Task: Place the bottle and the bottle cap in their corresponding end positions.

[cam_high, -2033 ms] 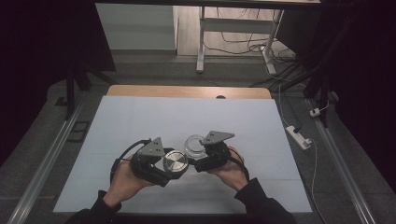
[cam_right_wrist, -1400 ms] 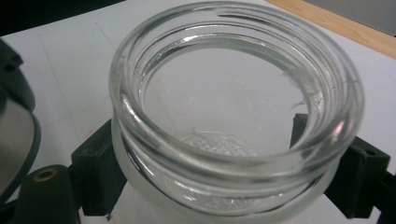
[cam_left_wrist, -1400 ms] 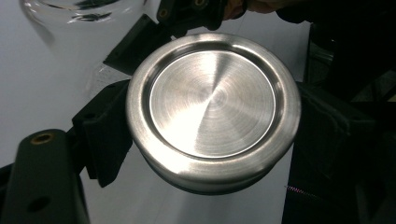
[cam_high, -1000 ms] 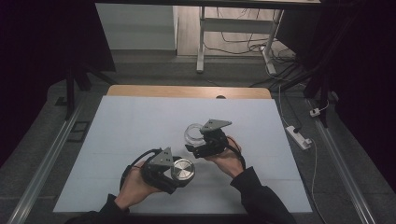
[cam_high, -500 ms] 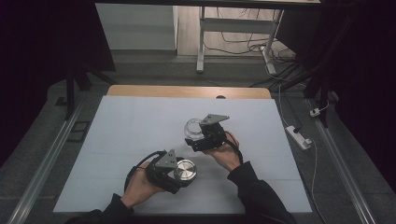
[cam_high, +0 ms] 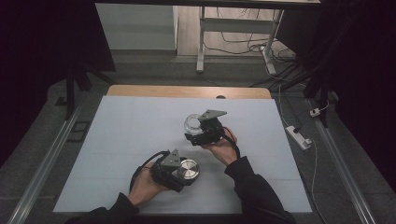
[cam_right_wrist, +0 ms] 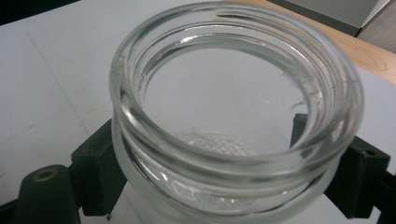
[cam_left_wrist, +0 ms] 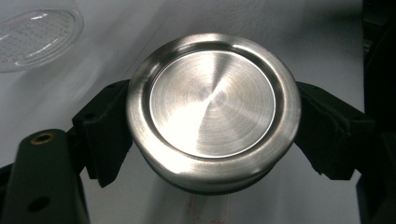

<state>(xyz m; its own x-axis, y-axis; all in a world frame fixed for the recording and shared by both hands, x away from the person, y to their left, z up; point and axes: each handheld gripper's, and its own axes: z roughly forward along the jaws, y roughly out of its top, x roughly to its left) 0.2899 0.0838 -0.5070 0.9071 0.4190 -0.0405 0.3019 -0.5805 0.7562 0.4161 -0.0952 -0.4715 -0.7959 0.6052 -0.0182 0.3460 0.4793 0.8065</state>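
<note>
The left gripper [cam_high: 184, 171] is clamping the steel lid [cam_left_wrist: 212, 109] between its jaws and the right gripper [cam_high: 196, 130] is gripping the open glass jar [cam_right_wrist: 236, 100], so the lid is looking already off, with setting both down on the table [cam_high: 116, 140] remaining.

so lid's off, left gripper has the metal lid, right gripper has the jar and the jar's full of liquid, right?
Not quite: the jar is empty. The right gripper view looks straight down its open mouth to the bare glass bottom. The rest holds: the lid is off and clamped in the left gripper, and the right gripper holds the jar.
</note>
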